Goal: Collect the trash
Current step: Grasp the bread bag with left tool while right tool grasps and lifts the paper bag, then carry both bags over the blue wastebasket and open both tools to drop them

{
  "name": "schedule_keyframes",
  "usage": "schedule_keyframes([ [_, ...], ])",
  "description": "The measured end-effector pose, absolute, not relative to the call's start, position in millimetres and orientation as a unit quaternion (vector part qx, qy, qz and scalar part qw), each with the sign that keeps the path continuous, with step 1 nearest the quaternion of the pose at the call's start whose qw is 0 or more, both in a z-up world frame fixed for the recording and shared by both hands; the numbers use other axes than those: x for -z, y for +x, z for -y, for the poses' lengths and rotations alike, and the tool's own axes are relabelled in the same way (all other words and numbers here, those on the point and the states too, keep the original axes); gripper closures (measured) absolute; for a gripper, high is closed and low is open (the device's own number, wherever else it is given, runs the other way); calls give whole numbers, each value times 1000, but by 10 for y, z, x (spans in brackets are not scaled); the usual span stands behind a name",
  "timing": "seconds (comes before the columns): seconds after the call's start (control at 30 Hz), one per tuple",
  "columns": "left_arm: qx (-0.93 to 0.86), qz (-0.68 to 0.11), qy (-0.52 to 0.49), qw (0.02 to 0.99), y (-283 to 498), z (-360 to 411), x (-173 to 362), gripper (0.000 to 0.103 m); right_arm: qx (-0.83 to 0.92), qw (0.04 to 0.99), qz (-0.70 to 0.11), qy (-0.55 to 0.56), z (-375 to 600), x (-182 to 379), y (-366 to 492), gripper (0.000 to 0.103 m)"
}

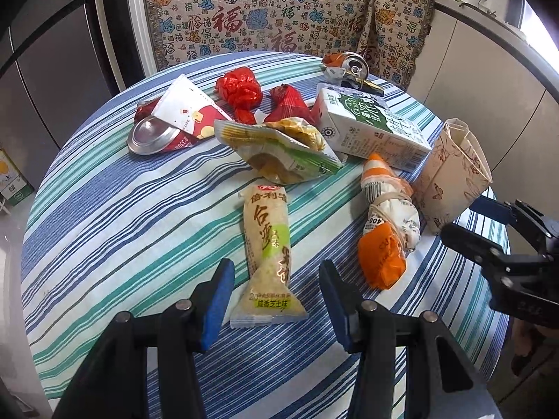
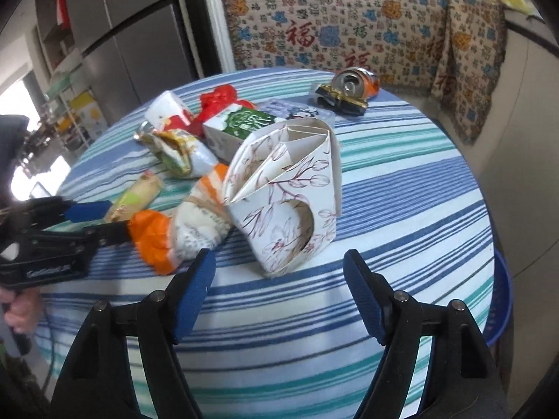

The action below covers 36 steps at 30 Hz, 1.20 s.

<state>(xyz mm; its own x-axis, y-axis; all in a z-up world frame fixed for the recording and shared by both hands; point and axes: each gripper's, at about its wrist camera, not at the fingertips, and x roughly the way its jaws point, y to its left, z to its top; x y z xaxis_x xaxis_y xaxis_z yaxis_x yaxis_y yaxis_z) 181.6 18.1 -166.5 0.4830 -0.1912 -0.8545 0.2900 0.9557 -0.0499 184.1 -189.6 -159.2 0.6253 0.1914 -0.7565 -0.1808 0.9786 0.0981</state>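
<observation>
Trash lies on a round table with a striped cloth. My left gripper is open, its fingers on either side of a cream snack wrapper. An orange-and-white wrapped bundle lies to its right. My right gripper is open just in front of a floral paper box, which also shows in the left wrist view. Further back lie a green-and-white milk carton, a green crumpled packet, red wrappers and a crushed red can.
A crushed orange can lies at the table's far edge. A patterned cloth hangs behind the table. A grey fridge stands at the left. A blue basket rim shows below the table's right edge.
</observation>
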Motion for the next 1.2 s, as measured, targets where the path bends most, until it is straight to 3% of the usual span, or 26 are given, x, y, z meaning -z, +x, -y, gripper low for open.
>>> schedule_keyframes([
  [0.07, 138, -491, 53, 859, 1821, -166, 1681, 52, -86, 899, -429, 12, 1923, 1695, 1973, 26],
  [0.13, 136, -495, 58, 856, 1836, -145, 1712, 52, -86, 895, -437, 33, 2006, 1764, 2055, 34],
  [0.17, 134, -497, 59, 855, 1837, -144, 1728, 52, -92, 898, -429, 34, 2048, 1734, 2046, 48],
  [0.2, 132, -501, 59, 853, 1837, -146, 1742, 54, -101, 896, -430, 36, 2081, 1714, 2051, 69],
  [0.23, 130, -502, 55, 853, 1833, -161, 1749, 61, -104, 897, -428, 38, 2104, 1693, 2024, 74],
  [0.27, 125, -499, 51, 856, 1812, -188, 1745, 69, -103, 901, -420, 41, 2151, 1658, 2005, 74],
  [0.43, 120, -492, 26, 862, 1760, -281, 1698, 73, -124, 897, -419, 73, 2358, 1597, 1935, 79],
  [0.5, 119, -487, 17, 865, 1713, -320, 1644, 82, -134, 892, -422, 89, 2444, 1569, 1893, 80],
  [0.9, 146, -433, 1, 889, 1650, -32, 1093, 83, -156, 894, -410, 96, 2786, 1287, 1745, 80],
  [1.2, 231, -420, 7, 878, 1682, 819, 824, 83, -122, 900, -402, 118, 3409, 1150, 1727, 79],
])
